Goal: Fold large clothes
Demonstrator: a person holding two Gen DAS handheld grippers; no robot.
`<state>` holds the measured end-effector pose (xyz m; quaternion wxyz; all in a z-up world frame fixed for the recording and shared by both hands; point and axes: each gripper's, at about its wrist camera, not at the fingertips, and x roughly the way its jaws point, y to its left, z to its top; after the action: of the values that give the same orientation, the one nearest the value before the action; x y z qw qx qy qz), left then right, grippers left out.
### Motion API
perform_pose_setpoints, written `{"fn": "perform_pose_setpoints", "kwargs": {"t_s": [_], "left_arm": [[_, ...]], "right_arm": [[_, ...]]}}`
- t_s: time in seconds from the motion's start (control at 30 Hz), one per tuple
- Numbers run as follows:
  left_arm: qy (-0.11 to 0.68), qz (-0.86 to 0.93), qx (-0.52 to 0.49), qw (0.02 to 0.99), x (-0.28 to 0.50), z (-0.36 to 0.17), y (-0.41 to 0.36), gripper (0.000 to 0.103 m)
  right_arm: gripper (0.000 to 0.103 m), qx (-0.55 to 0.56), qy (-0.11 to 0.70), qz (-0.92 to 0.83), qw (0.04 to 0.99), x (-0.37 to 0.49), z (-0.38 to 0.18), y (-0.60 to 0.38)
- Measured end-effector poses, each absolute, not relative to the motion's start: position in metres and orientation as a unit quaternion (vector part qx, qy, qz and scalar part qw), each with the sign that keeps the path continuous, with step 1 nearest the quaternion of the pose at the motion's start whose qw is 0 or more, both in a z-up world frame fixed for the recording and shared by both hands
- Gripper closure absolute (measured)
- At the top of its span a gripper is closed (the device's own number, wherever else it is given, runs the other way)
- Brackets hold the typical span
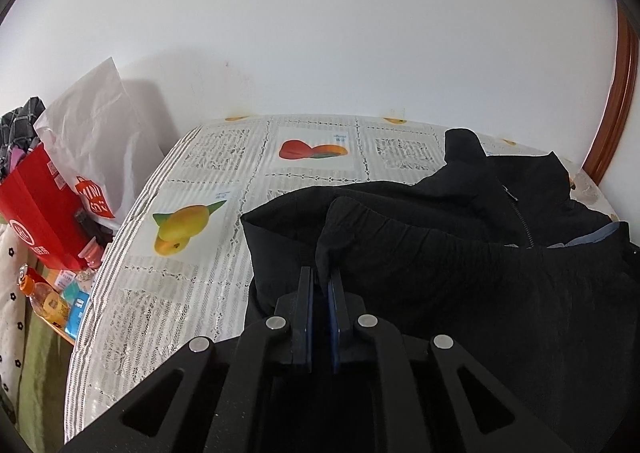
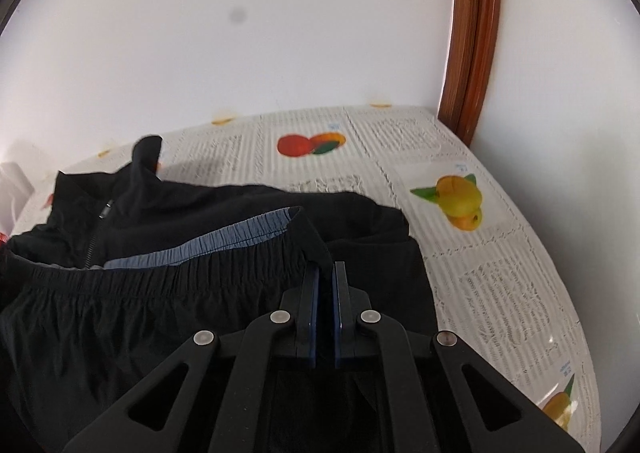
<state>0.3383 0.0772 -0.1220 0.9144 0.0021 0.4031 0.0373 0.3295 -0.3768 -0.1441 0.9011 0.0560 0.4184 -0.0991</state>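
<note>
A black jacket (image 1: pixel 460 261) with a front zipper (image 1: pixel 522 219) lies on a table covered with a fruit-print cloth (image 1: pixel 192 181). My left gripper (image 1: pixel 322 273) is shut on a raised fold of the jacket's black fabric at its left side. In the right wrist view the jacket (image 2: pixel 160 293) shows an elastic hem with a grey-blue lining (image 2: pixel 224 239). My right gripper (image 2: pixel 327 267) is shut on the right end of that hem and holds it lifted. The collar (image 2: pixel 146 151) stands up at the far side.
A white wall runs behind the table. A wooden door frame (image 2: pixel 472 33) stands at the far right corner. Left of the table are a red box (image 1: pixel 40 209), a white plastic bag (image 1: pixel 96 141), a bottle (image 1: pixel 44 297) and small packets.
</note>
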Motion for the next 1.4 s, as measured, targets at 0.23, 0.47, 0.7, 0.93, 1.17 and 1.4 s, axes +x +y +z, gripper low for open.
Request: {"fn": "perform_pose_setpoints", "kwargs": {"t_s": [0.23, 0.47, 0.7, 0.93, 1.17, 1.4], "left_arm": [[0.405, 0.035, 0.002, 0.914, 0.332, -0.12, 0.077, 0.093], [0.416, 0.038, -0.015, 0.908, 0.308, -0.117, 0.089, 0.08], [0.421, 0.046, -0.019, 0.906, 0.264, -0.111, 0.107, 0.077], [0.426, 0.042, -0.036, 0.903, 0.21, -0.106, 0.125, 0.074], [0.431, 0.039, -0.046, 0.9, 0.158, -0.109, 0.134, 0.071], [0.438, 0.03, -0.065, 0.896, 0.113, -0.116, 0.145, 0.07]], "right_arm": [[0.084, 0.039, 0.426, -0.101, 0.898, 0.319, -0.137, -0.375], [0.068, 0.028, 0.439, -0.131, 0.889, 0.278, -0.137, -0.386], [0.068, 0.03, 0.465, -0.177, 0.867, 0.226, -0.14, -0.388], [0.063, 0.019, 0.418, -0.164, 0.893, 0.187, -0.092, -0.335], [0.061, 0.016, 0.412, -0.034, 0.911, 0.166, -0.093, -0.229], [0.061, -0.03, 0.419, 0.018, 0.907, 0.162, -0.13, -0.138]]}}
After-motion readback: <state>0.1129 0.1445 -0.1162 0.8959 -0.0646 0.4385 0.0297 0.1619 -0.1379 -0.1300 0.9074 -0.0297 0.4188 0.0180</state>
